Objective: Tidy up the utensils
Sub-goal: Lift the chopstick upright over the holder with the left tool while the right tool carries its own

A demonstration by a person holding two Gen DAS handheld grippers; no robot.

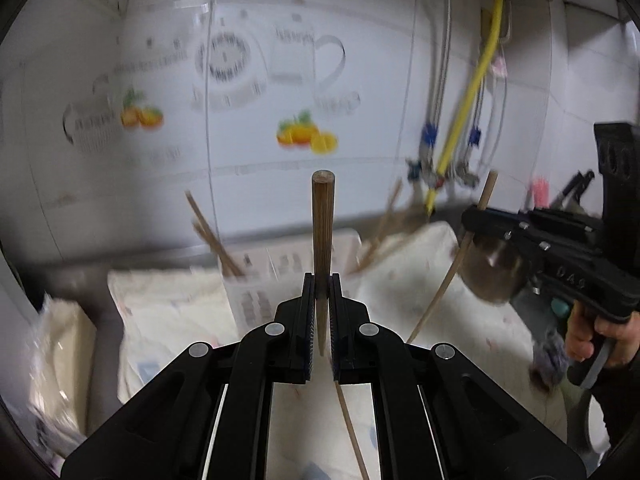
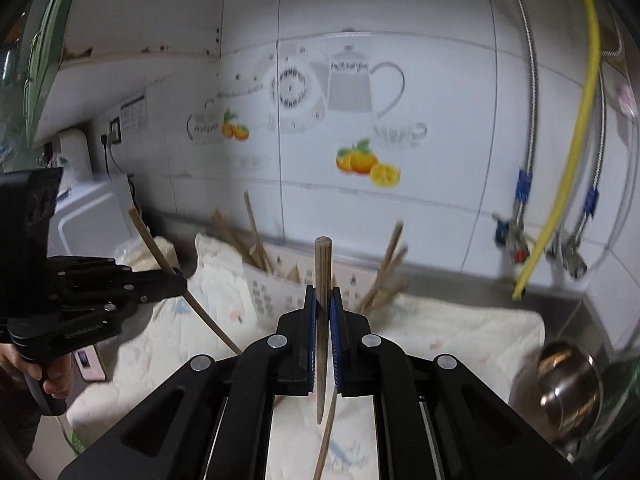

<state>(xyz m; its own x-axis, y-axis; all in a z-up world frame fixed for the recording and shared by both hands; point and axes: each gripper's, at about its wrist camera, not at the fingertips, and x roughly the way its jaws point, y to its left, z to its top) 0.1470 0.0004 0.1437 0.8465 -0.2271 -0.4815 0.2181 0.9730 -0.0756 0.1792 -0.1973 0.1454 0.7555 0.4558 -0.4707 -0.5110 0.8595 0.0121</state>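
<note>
left wrist view: the left gripper [image 1: 320, 292] is pinched on a chopstick [image 1: 322, 232] that stands upright between its pads, thick round end up and the tapered tip reaching down between the jaws. behind it sits a white basket [image 1: 276, 276] on a pale cloth [image 1: 172, 308], with chopsticks already leaning in it at the left end [image 1: 212, 236] and the right end [image 1: 384, 228]. so part of the sorting looks done, and this stick is not yet in. one more loose stick [image 1: 352, 432] lies on the cloth under the gripper, so i judge work is left. to the right the right gripper [image 1: 476, 220] holds its own stick [image 1: 460, 256], tilted.

right wrist view: the right gripper [image 2: 323, 300] is pressed together on a second chopstick [image 2: 322, 280], also upright, blunt end up, tip hanging free below the pads. the basket [image 2: 280, 284] is just beyond it, sticks leaning out at both ends. another stick [image 2: 326, 440] lies on the cloth [image 2: 460, 328] below. the left gripper [image 2: 176, 278] shows at the left, gripping its stick [image 2: 168, 268] at a slant. a steel ladle [image 2: 568, 376] rests at the right edge of the cloth, not yet put away.

the chopsticks are plain brown wood, round, slim, tapering; the background is blurred.
</note>
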